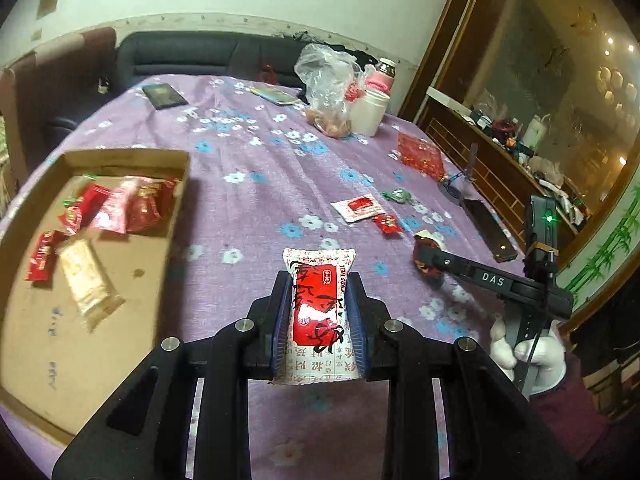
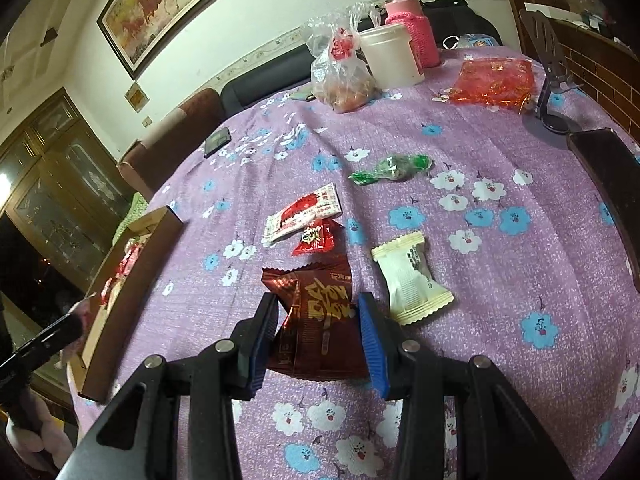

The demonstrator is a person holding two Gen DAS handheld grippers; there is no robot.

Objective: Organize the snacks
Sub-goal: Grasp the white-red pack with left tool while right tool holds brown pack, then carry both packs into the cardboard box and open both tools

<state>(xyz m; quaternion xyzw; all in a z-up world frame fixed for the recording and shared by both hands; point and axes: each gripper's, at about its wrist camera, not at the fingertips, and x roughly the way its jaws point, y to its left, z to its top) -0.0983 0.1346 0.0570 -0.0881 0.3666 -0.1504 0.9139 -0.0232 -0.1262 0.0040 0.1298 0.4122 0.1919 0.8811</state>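
My left gripper (image 1: 319, 280) is shut on a white-and-red snack packet (image 1: 316, 308) and holds it above the purple flowered tablecloth (image 1: 248, 200). To its left is an open cardboard box (image 1: 132, 264) with several red packets (image 1: 120, 208) and a beige one (image 1: 90, 280) inside. My right gripper (image 2: 318, 300) is shut on a dark red-brown packet (image 2: 320, 320) low over the cloth. A white packet (image 2: 412, 280), a small red packet (image 2: 316, 240), a flat white-red packet (image 2: 304, 212) and a green candy (image 2: 392, 168) lie loose beyond it.
At the far side of the table are a plastic bag (image 2: 340, 76), a white tub (image 2: 390, 56) and a pink-sleeved bottle (image 2: 408, 28). A red foil bag (image 2: 496, 80), a phone stand (image 2: 552, 80) and a dark phone (image 2: 604, 184) sit at the right. A dark wallet (image 2: 218, 142) lies far left.
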